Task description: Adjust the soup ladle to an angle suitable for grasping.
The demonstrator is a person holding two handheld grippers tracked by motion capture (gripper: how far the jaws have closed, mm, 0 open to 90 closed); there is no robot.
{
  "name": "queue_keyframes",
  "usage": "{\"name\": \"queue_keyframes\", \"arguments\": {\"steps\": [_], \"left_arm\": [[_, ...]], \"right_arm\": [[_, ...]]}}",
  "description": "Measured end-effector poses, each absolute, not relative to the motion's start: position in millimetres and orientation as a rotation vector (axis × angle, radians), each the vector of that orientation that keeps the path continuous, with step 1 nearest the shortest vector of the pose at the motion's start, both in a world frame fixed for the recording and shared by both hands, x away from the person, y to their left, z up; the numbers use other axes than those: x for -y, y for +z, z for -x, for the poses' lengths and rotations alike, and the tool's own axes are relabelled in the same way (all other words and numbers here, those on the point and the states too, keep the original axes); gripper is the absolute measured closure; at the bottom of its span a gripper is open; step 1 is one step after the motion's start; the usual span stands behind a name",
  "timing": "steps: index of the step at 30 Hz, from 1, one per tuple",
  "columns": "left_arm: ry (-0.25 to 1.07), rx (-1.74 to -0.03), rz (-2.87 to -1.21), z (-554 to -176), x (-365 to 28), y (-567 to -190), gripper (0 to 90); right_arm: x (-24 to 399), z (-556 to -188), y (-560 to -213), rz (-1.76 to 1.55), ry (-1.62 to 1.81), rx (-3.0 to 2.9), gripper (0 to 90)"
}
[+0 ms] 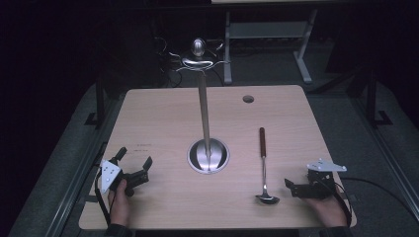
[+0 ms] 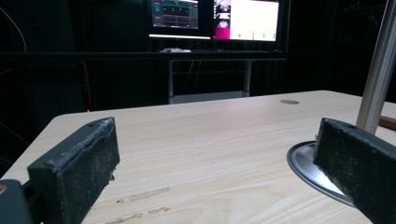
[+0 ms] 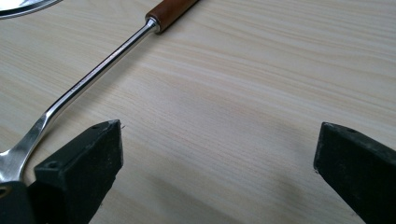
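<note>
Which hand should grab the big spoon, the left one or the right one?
Probably the right. The right hand-held gripper rests open just beside the ladle, while the left hand-held gripper, also open, sits across the table beyond the stand's base.

Pale wood-grain desk. Ladle: shiny silver bowl and shaft, reddish-brown handle. Stand at desk centre: brushed silver pole, silver round base. Both grippers, left and right: black jaws, light grey top plates. Grey floor around.
</note>
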State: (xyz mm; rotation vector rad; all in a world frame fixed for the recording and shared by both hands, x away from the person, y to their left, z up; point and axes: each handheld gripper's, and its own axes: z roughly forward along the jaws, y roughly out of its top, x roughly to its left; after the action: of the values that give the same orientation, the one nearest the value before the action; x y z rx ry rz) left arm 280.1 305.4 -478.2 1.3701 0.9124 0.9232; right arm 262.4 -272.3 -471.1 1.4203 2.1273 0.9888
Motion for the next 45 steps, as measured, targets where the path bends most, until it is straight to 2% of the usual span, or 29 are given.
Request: {"name": "queue_keyframes", "arguments": {"steps": [5,8,16,23,27,28,45], "left_arm": [[0.929,-0.911,-1.384,-279.7,-306.0,-478.1,0.0],[0.923,-0.913,-1.368,-280.0,-305.5,-478.2,0.0],[0.926,-0.915,-1.371,-279.8,-305.4,-478.2,0.0],[0.920,-0.914,-1.366,-279.9,-305.4,-478.1,0.0],[0.925,-0.911,-1.384,-279.5,-306.4,-478.0,0.0],[0.926,-0.911,-1.385,-279.5,-306.4,-478.0,0.0],[0.925,-0.913,-1.386,-279.3,-306.3,-477.9,0.0]], "right_arm": [[272.2,-263.4,-471.2,-1.428,0.988,-2.133,1.8],[272.3,-264.9,-468.9,-1.422,0.993,-2.125,11.2],[265.9,-270.6,-464.1,-1.431,1.010,-2.141,21.5],[261.2,-276.2,-463.1,-1.430,1.026,-2.150,26.8],[258.5,-279.2,-462.7,-1.437,1.020,-2.151,33.5],[257.2,-282.4,-461.7,-1.430,1.021,-2.149,39.0],[235.7,-311.6,-458.0,-1.404,0.991,-2.213,83.4]]}}
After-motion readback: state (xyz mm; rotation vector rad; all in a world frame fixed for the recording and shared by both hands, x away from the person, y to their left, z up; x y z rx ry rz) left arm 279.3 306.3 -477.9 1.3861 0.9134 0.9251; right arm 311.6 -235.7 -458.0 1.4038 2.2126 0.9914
